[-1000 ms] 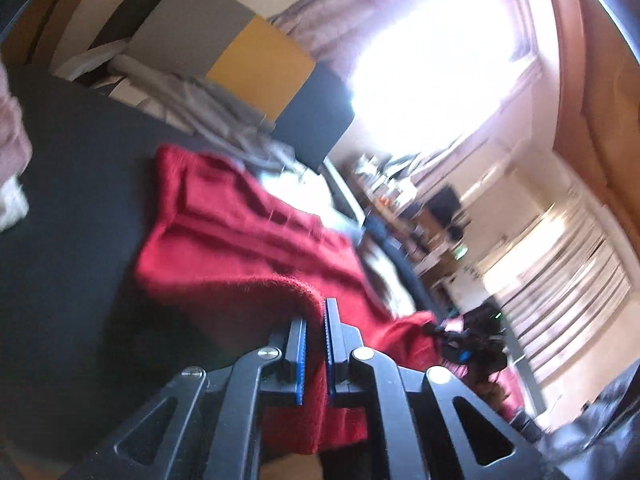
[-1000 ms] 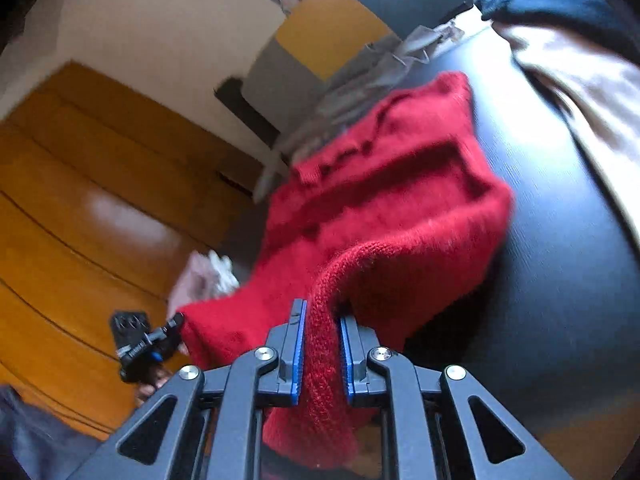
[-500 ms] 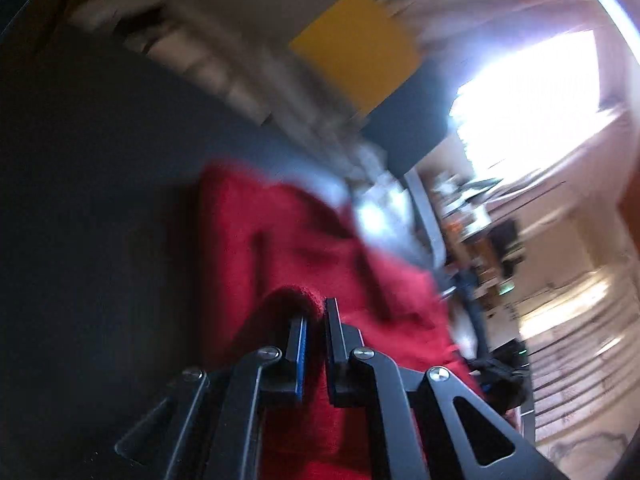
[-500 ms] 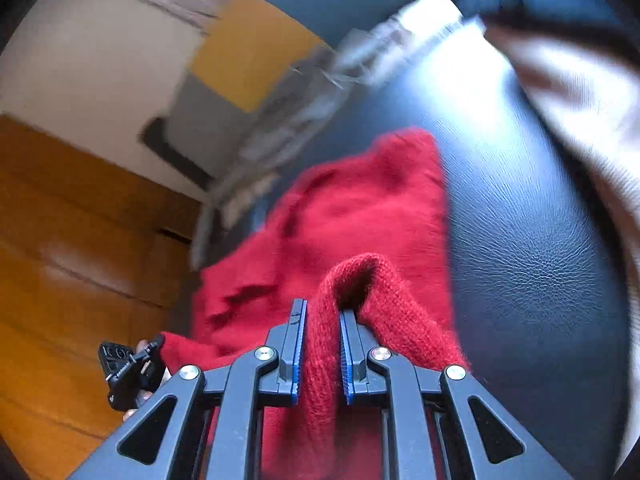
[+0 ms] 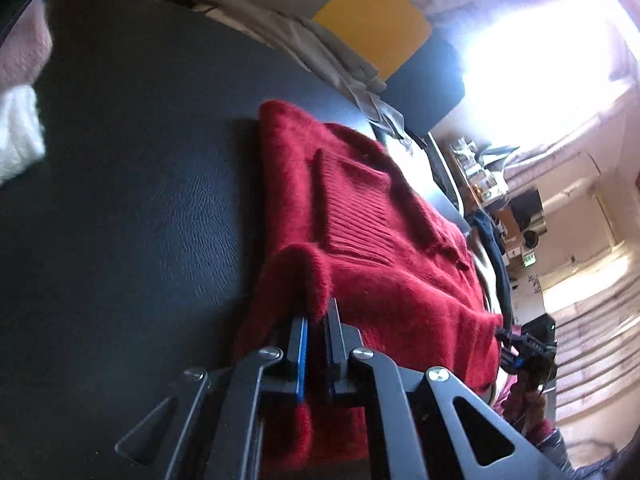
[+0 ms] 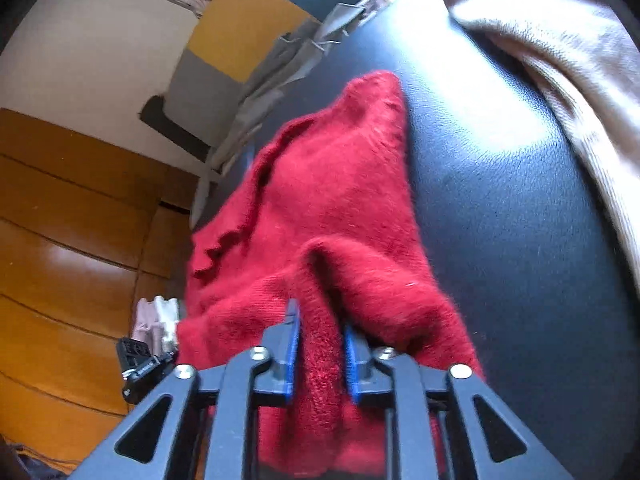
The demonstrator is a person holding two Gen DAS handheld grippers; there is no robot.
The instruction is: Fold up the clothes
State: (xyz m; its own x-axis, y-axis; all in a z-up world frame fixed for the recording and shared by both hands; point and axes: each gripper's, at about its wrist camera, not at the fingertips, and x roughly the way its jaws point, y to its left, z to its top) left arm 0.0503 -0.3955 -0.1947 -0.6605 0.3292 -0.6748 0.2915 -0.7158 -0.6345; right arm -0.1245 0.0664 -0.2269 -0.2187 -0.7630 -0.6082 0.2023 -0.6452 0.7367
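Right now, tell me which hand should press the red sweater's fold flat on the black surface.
Right, probably. The right gripper is opening, freeing its ridge of red sweater; the left gripper is shut on its edge and can anchor the fold on the black surface.

No legible text, labels or numbers in either view.

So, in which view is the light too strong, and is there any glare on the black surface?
Left wrist view: the window is blown out to white, while the red sweater stays sharp. Right wrist view: a soft white glare lies on the black surface, and fisheye bending curves the wooden panels.
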